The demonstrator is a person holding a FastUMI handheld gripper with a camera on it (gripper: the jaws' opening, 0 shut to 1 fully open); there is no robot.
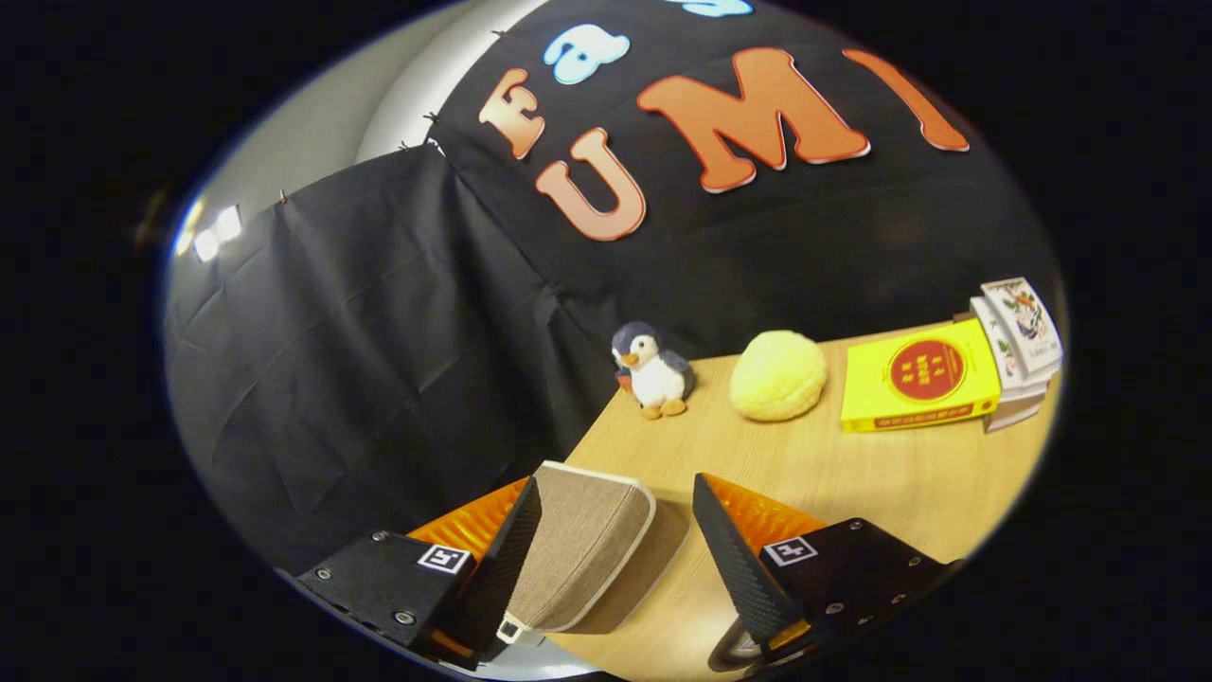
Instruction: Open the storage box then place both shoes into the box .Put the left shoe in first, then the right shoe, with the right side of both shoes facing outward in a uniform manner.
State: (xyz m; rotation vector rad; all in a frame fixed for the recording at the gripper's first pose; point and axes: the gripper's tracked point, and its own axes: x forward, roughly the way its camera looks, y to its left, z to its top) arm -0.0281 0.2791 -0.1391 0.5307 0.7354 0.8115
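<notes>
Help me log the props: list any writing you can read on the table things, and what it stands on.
Yellow book: writing in its red circle and lower edge, too small to read.
Stack of books: cover print too blurred to read.
Gripper, open, storage box between its fingers: square patterned tags, no words.
Nothing is readable.

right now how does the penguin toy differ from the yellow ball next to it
The penguin toy is dark grey and white with orange feet; the yellow ball is one pale yellow all over. The penguin toy stands upright with a head and body; the yellow ball is a plain rounded lump, and looks larger. Both look plush and sit on the wooden table, beyond the open hand-held gripper.
</notes>
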